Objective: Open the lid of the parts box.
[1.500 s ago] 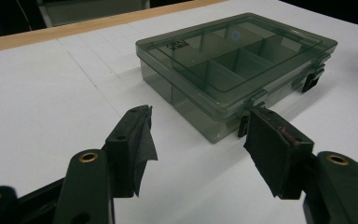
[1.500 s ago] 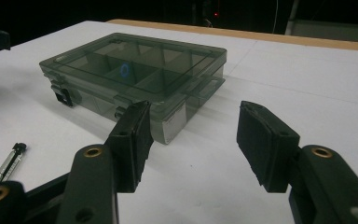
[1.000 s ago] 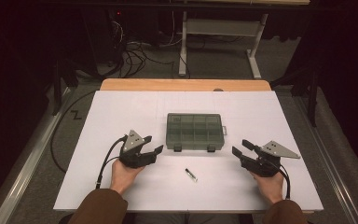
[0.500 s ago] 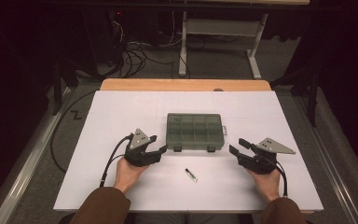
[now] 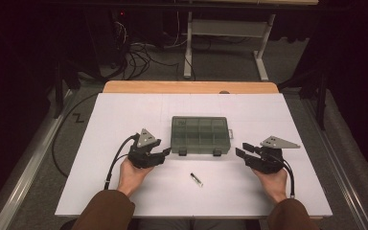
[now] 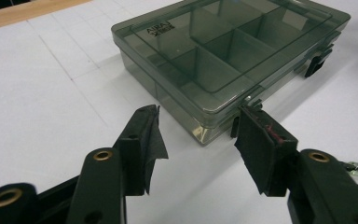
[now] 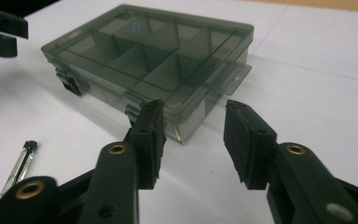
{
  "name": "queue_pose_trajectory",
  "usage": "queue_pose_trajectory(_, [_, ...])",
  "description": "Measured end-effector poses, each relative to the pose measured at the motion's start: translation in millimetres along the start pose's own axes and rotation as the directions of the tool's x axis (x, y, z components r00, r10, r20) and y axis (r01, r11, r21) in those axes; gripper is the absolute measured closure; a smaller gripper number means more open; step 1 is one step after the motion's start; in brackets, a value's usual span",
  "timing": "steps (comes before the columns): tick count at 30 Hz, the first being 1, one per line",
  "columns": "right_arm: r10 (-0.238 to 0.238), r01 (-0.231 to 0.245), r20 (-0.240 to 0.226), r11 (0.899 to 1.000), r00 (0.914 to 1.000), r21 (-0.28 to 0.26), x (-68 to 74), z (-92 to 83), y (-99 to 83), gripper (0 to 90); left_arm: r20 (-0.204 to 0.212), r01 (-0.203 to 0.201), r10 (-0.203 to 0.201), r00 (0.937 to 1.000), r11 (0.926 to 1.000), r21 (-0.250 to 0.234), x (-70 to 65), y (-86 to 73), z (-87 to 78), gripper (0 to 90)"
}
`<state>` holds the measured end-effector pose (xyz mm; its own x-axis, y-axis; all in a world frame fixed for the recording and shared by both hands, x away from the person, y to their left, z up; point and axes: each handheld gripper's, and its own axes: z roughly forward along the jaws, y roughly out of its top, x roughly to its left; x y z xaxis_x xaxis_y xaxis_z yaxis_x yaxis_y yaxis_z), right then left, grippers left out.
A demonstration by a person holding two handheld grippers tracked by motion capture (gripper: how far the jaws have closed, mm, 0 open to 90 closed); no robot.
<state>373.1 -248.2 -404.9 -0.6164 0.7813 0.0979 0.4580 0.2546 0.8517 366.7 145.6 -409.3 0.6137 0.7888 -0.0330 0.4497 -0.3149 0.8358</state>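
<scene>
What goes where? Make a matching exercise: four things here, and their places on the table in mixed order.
Things:
1. box
2. pin
3. left gripper
4. right gripper

Places:
A. by the box's right near corner
B. middle of the white table
C. by the box's left near corner
D. alone, nearer the person than the box

Pairs: 1-B, 2-D, 3-C, 4-A

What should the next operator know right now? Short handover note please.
Left gripper: open, fingers just been closing, nothing between them, at the near left corner of the compartment box.
Right gripper: open, also just been closing, at the box's near right corner, not touching.
Box: lid shut, both front latches down, mid-table.
Small pen-like tool lies loose in front of it.
Done: approach.
Left: probably grip and open the box.
</scene>
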Motion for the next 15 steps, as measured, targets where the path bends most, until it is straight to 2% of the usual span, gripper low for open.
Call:
queue_pose_trajectory(2, [-0.006, 0.006, -0.004, 1.000, 1.0000, 0.017, -0.7, 1.0, 1.0, 62.3, 0.000, -0.003, 0.003, 1.0000, 1.0000, 0.008, 0.6, 0.9, -0.4, 51.0])
queue_pose_trajectory(3, [-0.013, 0.013, -0.004, 0.999, 0.9999, 0.051, -1.2, 3.2, 2.5, 65.7, 0.007, -0.013, 0.013, 0.9999, 0.9997, 0.020, 1.5, 2.6, -1.4, 52.0])
queue_pose_trajectory(7, [-0.031, 0.031, -0.007, 0.991, 0.9995, 0.129, -1.5, 8.0, 6.5, 74.3, 0.008, -0.010, 0.010, 0.9999, 0.9980, 0.062, 4.0, 8.3, -2.0, 55.8])
queue_pose_trajectory(8, [-0.031, 0.031, -0.007, 0.991, 0.9995, 0.129, -1.5, 8.0, 6.5, 74.3, 0.008, -0.010, 0.010, 0.9999, 0.9980, 0.062, 4.0, 8.3, -2.0, 56.8])
queue_pose_trajectory(9, [-0.044, 0.046, -0.013, 0.987, 0.9989, 0.157, -0.6, 10.1, 8.4, 77.5, -0.001, -0.008, 0.008, 1.0000, 0.9967, 0.081, 5.1, 10.0, -1.8, 57.6])
queue_pose_trajectory(10, [-0.044, 0.046, -0.013, 0.987, 0.9989, 0.157, -0.6, 10.1, 8.4, 77.5, -0.003, 0.004, -0.004, 1.0000, 0.9951, 0.098, 6.7, 12.0, -0.9, 57.6])
queue_pose_trajectory(11, [-0.060, 0.063, -0.022, 0.981, 0.9980, 0.182, 0.4, 12.4, 10.7, 80.6, 0.002, 0.010, -0.011, 0.9999, 0.9930, 0.117, 7.8, 14.3, -0.2, 59.6])
queue_pose_trajectory(14, [-0.085, 0.090, -0.032, 0.973, 0.9959, 0.213, 1.6, 15.7, 13.6, 84.4, -0.006, -0.005, 0.006, 1.0000, 0.9900, 0.141, 6.6, 17.1, 1.0, 61.5])
queue_pose_trajectory(15, [-0.085, 0.090, -0.032, 0.973, 0.9959, 0.213, 1.6, 15.7, 13.6, 84.4, -0.006, -0.012, 0.013, 0.9999, 0.9883, 0.152, 5.9, 18.4, 2.0, 61.5])
